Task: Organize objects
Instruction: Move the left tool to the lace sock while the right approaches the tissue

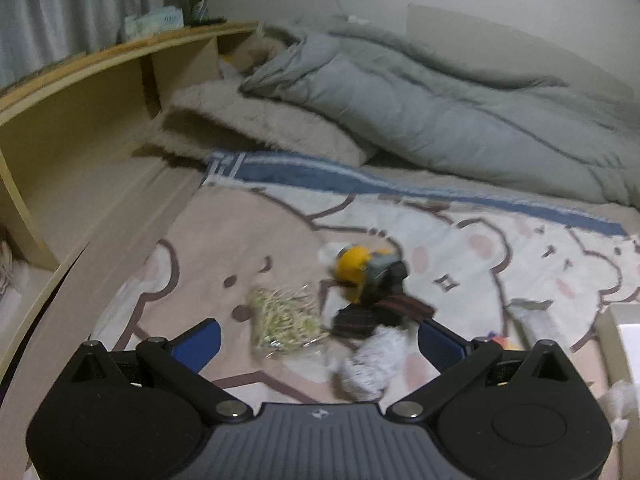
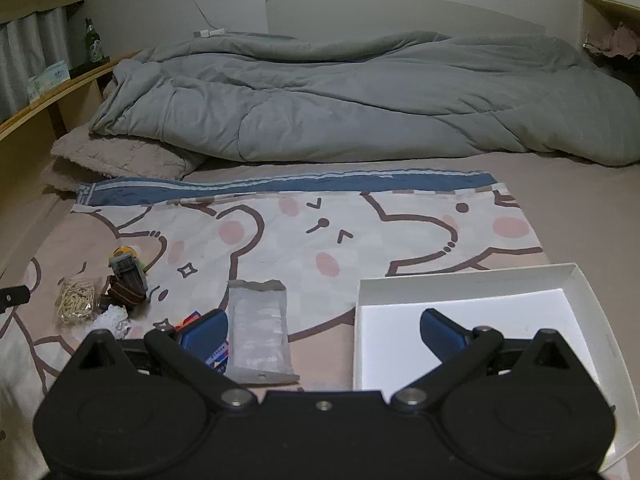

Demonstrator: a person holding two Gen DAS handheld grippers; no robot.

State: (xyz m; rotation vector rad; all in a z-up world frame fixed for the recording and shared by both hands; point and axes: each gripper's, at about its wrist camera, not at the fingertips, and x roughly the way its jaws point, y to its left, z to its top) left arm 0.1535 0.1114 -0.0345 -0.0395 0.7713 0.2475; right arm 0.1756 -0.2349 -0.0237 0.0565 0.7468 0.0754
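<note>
- Your right gripper (image 2: 323, 330) hangs with its jaws wide apart: the flat packet (image 2: 260, 338) lies between them, close to the left jaw, and the box (image 2: 476, 320) sits under the right jaw.
- A small card (image 2: 218, 356) pokes out beneath that left jaw, touching the packet's left edge.
- Further left you have a cluster: the bag of rubber bands (image 2: 76, 300), the headlamp (image 2: 126, 276) just right of it, and a crumpled wad (image 2: 114, 318) in front of both.
- Ahead of your left gripper (image 1: 320, 342), the bag (image 1: 286, 316) lies nearer the left jaw and the wad (image 1: 370, 364), blurred, probably sits between the jaws.
- Everything rests on the printed sheet (image 2: 320, 232); beyond it lies the quilt (image 2: 340, 96).
</note>
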